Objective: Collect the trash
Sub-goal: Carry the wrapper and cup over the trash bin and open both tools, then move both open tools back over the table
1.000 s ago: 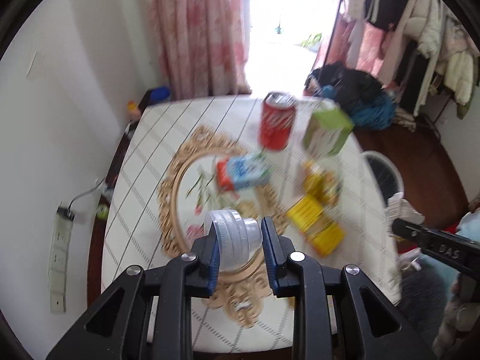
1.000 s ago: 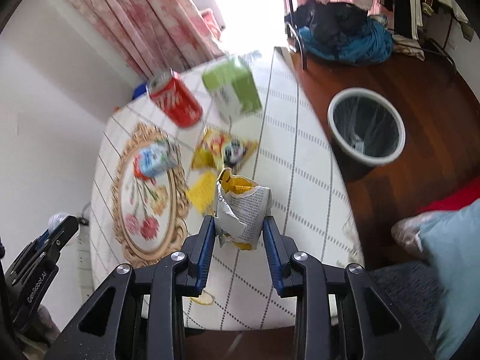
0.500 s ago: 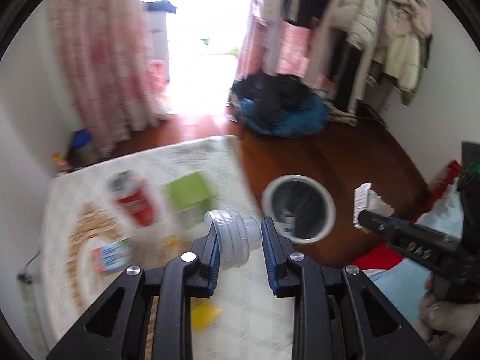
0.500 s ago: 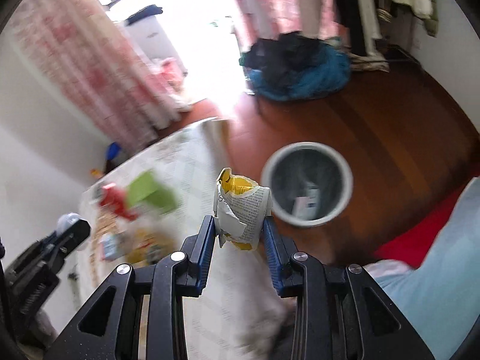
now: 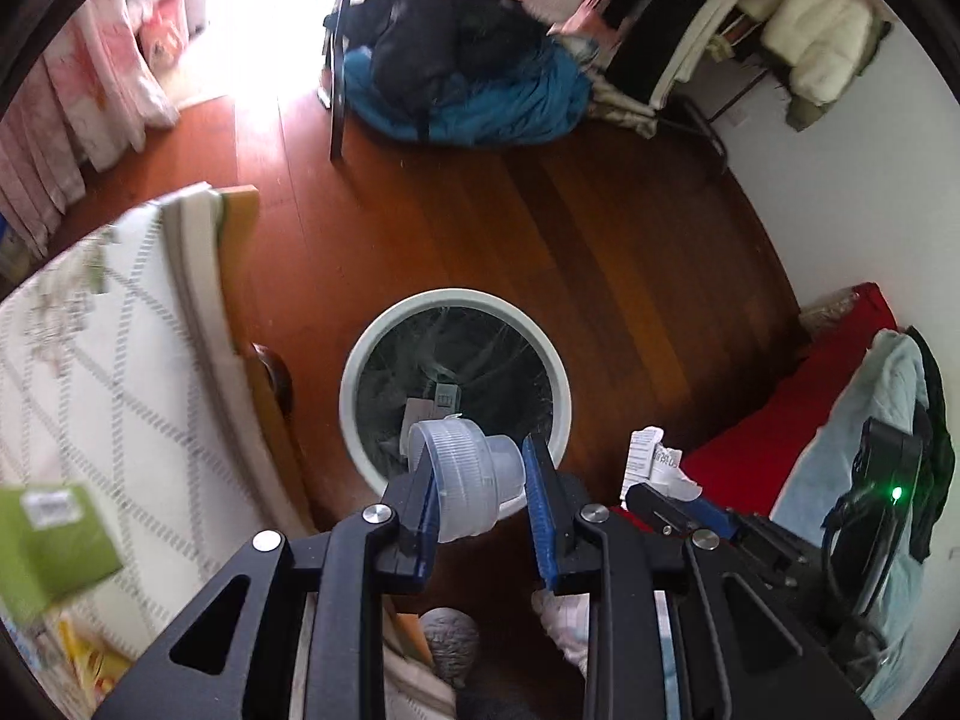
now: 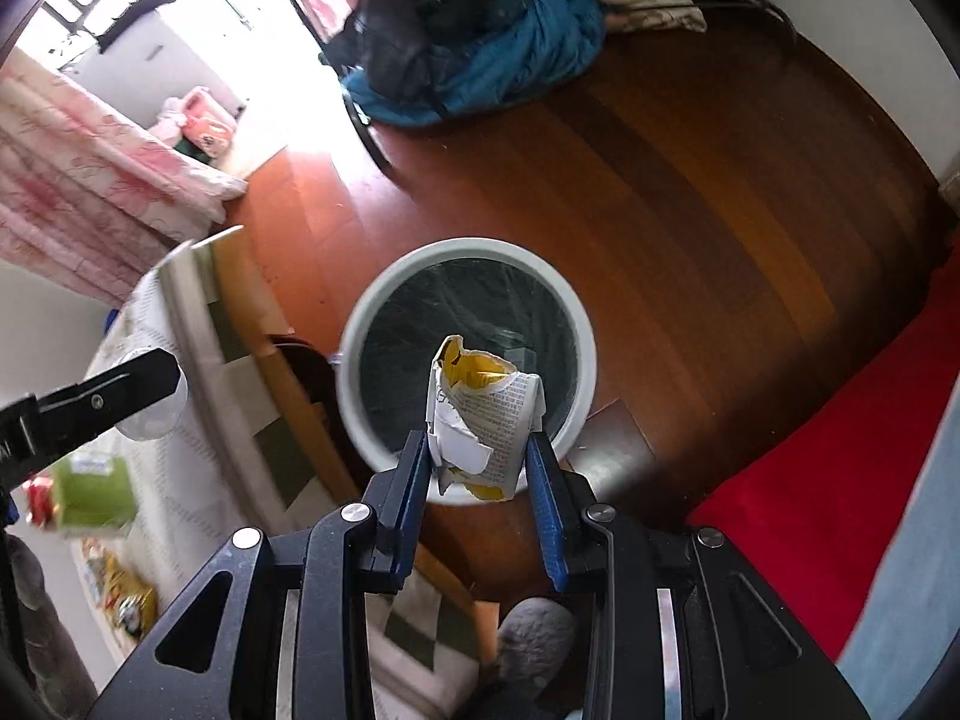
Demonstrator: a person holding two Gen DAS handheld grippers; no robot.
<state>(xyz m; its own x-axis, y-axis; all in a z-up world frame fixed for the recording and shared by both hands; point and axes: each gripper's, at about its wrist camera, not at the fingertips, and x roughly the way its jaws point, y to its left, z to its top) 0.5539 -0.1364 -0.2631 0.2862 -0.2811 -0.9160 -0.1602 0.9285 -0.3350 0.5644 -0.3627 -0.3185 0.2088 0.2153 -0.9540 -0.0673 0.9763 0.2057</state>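
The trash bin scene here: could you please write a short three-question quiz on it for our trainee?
1. True or false: the left gripper holds a red can.
2. The right gripper holds: A) crumpled wrapper B) green box C) nothing
3. Fill in: the clear plastic cup hangs above the rim of the white ____.

Key: 1 false; 2 A; 3 bin.
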